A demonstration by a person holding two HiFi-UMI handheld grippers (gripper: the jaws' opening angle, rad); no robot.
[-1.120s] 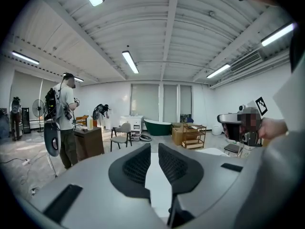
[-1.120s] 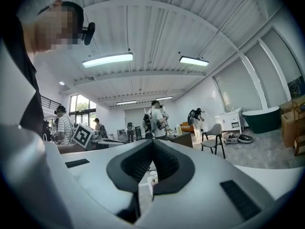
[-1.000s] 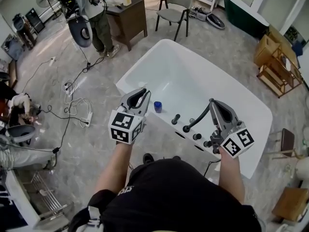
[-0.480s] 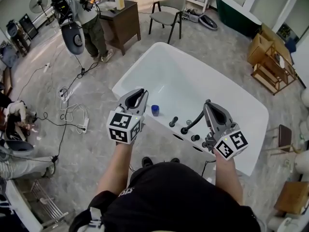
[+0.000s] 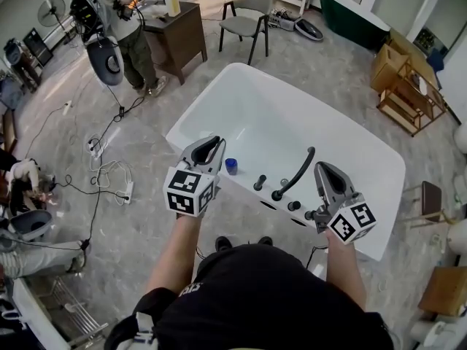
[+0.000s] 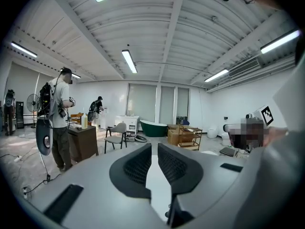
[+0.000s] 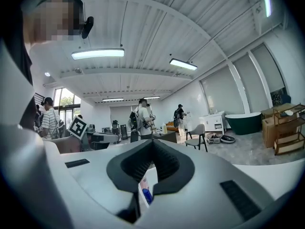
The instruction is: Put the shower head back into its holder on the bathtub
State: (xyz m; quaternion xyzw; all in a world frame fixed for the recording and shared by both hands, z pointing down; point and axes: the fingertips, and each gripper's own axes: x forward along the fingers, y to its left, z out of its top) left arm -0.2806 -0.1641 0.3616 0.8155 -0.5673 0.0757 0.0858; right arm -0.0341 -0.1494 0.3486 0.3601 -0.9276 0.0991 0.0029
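Shower head stands between 2 knobs.

A grey chair stands beside a brown desk, with cables strewn over the floor.

person head: cut by top edge | bathtub near rim: partly behind right gripper

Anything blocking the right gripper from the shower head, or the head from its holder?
Nothing visible. The shower head stands with its lower end at the holder on the bathtub rim. The right gripper, fingers together and empty, is beside it, with only open space between.
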